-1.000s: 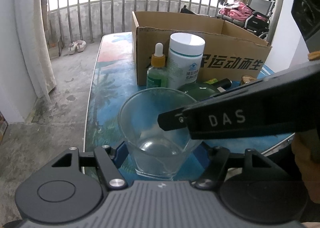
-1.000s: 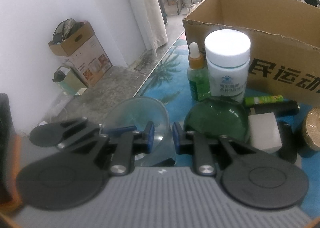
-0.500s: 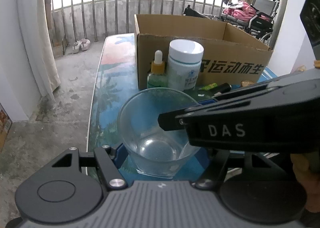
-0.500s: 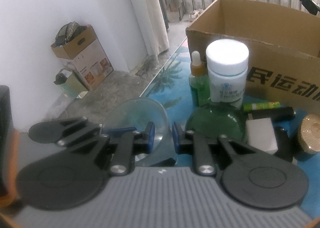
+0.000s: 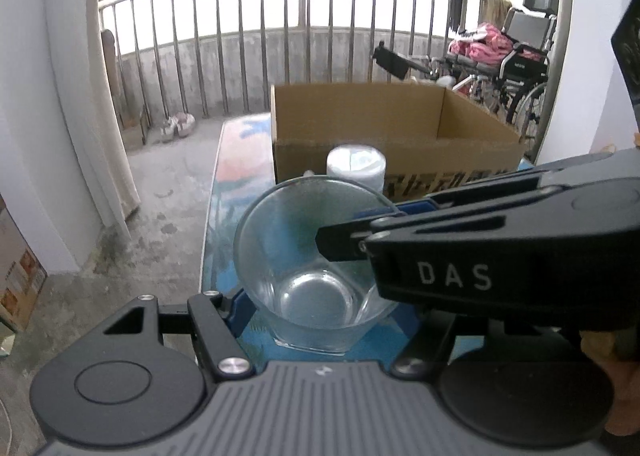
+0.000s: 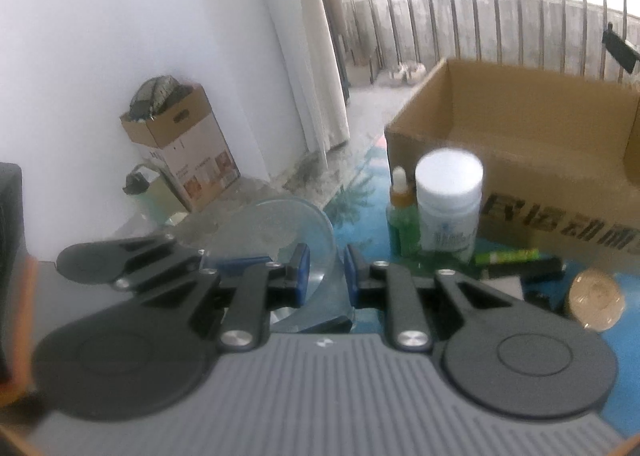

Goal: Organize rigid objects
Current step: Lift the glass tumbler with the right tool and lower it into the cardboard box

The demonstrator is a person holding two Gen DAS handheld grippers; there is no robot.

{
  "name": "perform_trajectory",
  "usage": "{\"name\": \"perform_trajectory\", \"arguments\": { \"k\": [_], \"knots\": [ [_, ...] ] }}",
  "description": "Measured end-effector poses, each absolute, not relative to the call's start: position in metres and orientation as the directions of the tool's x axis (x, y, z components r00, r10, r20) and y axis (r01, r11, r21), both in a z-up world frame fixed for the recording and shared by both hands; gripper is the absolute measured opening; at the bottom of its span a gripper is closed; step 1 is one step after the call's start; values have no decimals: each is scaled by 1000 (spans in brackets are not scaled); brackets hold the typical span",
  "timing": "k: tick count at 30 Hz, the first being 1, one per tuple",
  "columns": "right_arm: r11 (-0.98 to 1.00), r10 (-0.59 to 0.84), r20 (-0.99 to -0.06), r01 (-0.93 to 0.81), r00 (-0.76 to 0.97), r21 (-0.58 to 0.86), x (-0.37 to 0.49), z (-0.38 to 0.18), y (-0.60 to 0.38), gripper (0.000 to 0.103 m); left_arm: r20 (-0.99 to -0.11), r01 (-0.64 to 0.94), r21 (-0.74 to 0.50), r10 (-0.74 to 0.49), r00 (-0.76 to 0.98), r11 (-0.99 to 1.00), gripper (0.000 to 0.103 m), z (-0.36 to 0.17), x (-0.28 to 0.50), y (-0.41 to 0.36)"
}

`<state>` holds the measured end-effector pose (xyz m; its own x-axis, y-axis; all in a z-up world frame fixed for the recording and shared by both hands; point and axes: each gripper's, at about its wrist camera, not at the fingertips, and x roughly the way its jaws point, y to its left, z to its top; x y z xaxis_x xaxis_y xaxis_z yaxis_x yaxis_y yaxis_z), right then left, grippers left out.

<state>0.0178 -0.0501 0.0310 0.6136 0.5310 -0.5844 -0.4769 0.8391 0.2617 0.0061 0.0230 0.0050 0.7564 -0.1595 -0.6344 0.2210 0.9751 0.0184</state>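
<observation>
Pinching the rim of the clear glass [image 6: 288, 232] at lower centre, the right gripper [image 6: 325, 276] angles downward; the left gripper [image 5: 320, 304] clasps the glass's base. Glass upright, mouth up, before the cardboard box [image 5: 392, 136].

Daylight pours through a curved grey metal railing [image 5: 304, 36] with clothes hung above it. White walls [image 6: 120, 36] flank a rough grey concrete floor [image 5: 168, 192]. A cream curtain [image 6: 316, 56] hangs by the wall, and a folded black wheelchair [image 5: 520, 56] stands in the corner.
</observation>
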Motion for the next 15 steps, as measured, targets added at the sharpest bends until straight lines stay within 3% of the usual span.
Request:
{"name": "perform_trajectory", "arguments": {
  "k": [15],
  "knots": [
    [854, 499, -441, -511, 746, 103, 25, 144, -78, 19, -516, 298, 71, -221, 828, 952, 69, 104, 47, -4]
  ]
}}
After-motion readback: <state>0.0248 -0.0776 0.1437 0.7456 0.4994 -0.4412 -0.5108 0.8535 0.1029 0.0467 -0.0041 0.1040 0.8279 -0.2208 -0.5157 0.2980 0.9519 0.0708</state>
